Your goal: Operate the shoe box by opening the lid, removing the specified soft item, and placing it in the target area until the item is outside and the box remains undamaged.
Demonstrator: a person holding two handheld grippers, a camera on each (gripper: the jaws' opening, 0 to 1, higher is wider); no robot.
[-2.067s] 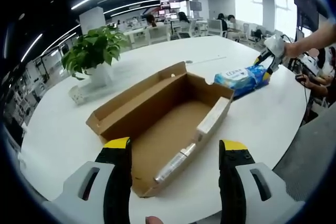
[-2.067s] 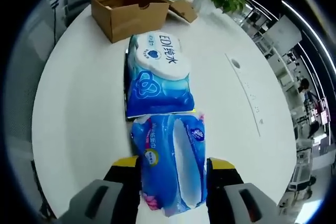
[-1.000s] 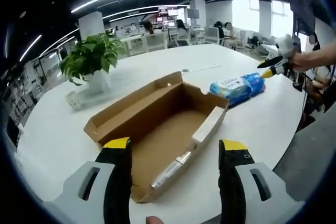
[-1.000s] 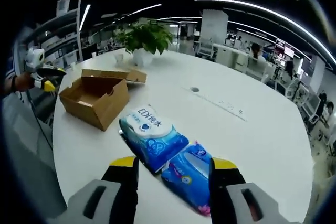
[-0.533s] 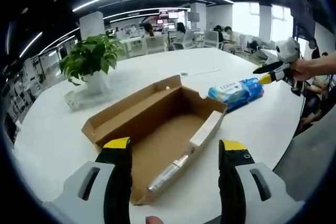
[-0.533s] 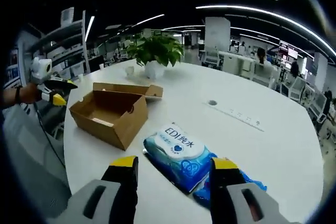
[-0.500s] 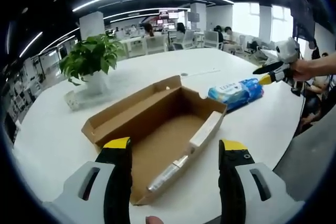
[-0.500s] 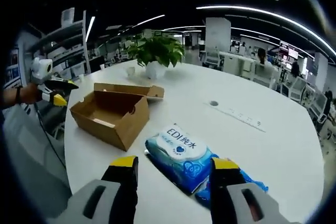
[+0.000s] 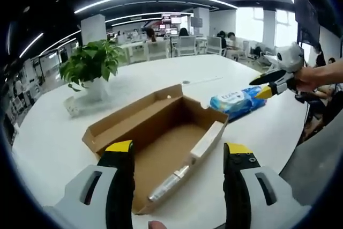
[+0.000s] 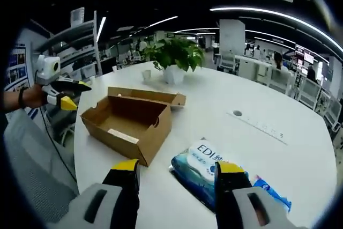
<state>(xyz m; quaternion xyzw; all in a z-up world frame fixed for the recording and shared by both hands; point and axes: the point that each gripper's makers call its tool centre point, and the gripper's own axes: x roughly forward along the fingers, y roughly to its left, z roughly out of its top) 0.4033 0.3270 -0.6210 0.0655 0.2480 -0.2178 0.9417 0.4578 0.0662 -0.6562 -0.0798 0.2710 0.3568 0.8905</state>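
Left gripper [image 9: 179, 159], jaws spread wide with nothing between them, hangs just over the near end of the shoe box [image 9: 161, 138]; the right gripper [image 10: 177, 178], jaws likewise apart and bare, sits back from the box with the wet-wipe pack [image 10: 206, 172] right at its tips. The box is plain brown cardboard, lid flap folded back flat on the far side, floor bare but for a pale strip along one wall. The pack is soft, blue and white, lying flat on the white table [image 10: 257, 148] just beside the box, a second blue pack [image 10: 273, 194] touching it. Beyond the box, a potted plant [image 9: 91, 65]
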